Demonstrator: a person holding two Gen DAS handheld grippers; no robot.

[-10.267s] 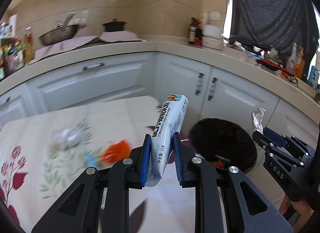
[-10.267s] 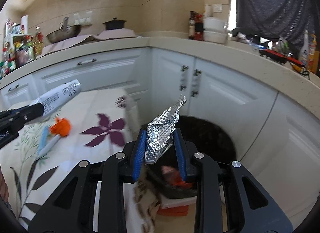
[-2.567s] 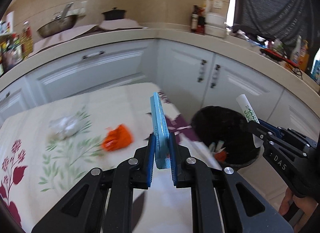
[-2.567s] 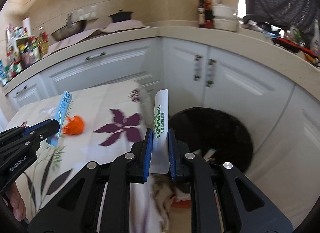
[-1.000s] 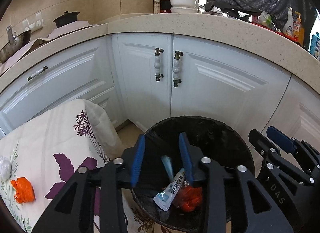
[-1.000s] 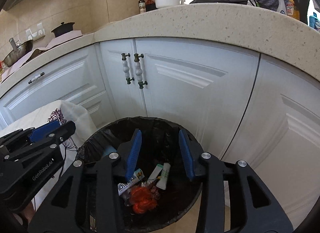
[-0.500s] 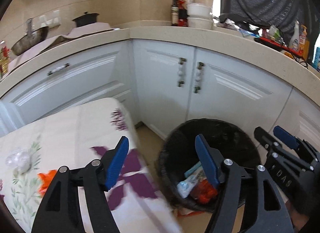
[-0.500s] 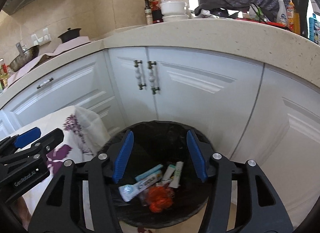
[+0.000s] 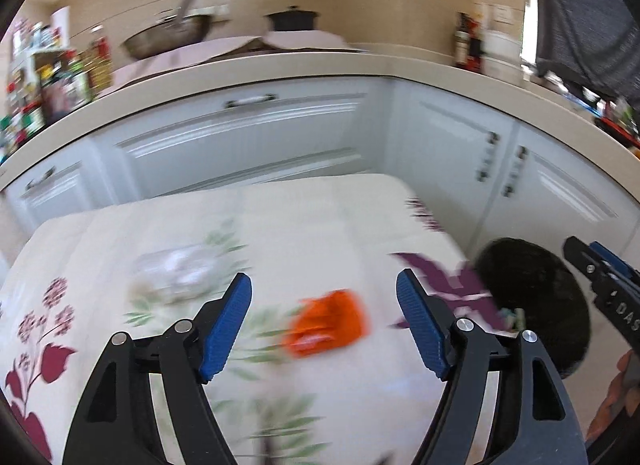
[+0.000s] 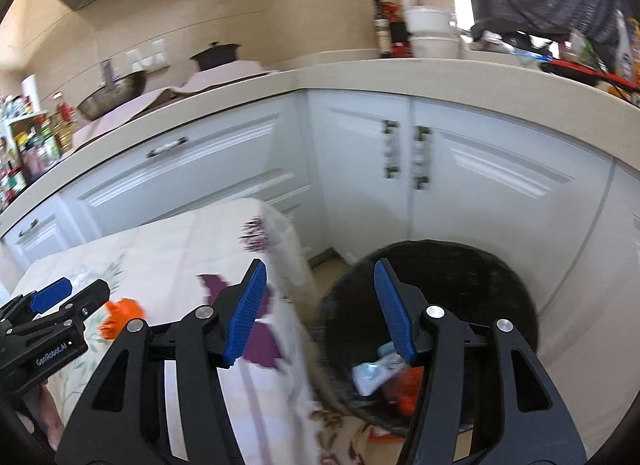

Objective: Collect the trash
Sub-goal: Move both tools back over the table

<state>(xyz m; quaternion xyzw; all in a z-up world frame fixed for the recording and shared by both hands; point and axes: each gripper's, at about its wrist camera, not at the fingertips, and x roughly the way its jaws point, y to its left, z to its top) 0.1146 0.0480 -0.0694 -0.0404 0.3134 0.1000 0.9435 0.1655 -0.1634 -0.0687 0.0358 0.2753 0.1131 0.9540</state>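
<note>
left wrist: left hand-held gripper (image 9: pixel 324 325) opening, empty, above orange wrapper (image 9: pixel 326 323).

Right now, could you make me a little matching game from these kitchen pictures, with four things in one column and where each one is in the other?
Things:
1. orange wrapper
2. black bin
3. dark pot
4. clear plastic wad

Places:
A. on the counter at the back
B. on the floor by the white cupboards, trash inside
C. on the flowered tablecloth, ahead of the open left gripper
D. on the tablecloth, left of the orange piece

Pairs: 1-C, 2-B, 3-A, 4-D
</note>
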